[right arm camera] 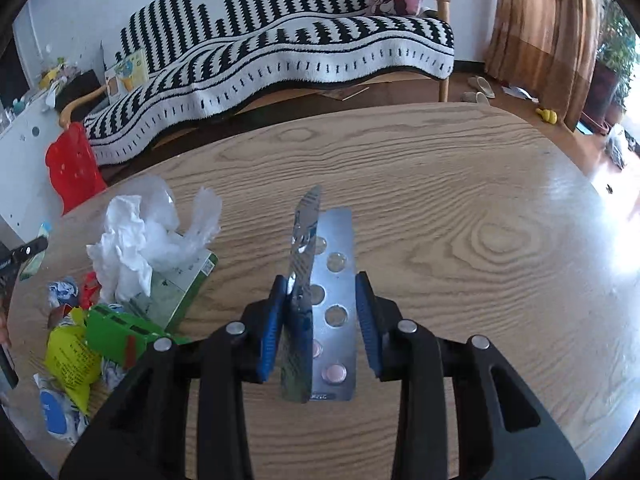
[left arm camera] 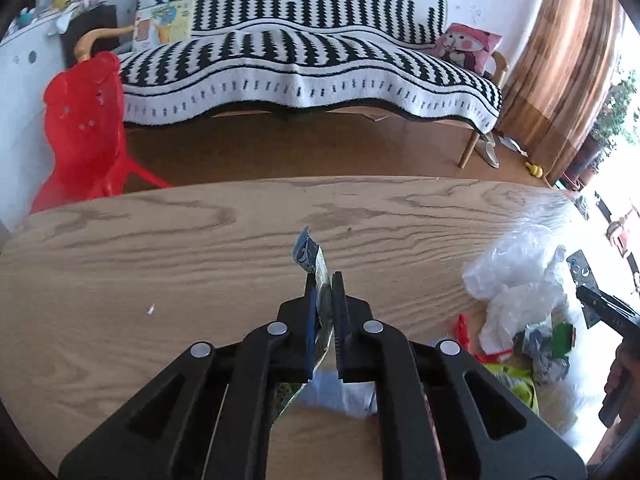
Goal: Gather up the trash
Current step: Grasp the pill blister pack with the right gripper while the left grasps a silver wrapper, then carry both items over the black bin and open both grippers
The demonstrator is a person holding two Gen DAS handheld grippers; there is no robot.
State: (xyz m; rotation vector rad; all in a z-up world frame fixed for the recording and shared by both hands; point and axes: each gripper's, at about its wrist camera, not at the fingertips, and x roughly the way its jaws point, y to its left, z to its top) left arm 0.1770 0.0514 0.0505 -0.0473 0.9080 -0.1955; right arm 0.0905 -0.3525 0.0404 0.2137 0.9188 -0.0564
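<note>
Both claws gripping — wrapper (left arm camera: 316,264), blister pack (right arm camera: 334,300)

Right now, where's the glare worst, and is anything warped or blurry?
Left wrist view: window light washes out the right edge, bleaching the plastic bag; the table edge bows from the fisheye. Right wrist view: glare sheens the table's right side; the sofa curves; the blister pack stays sharp.
</note>
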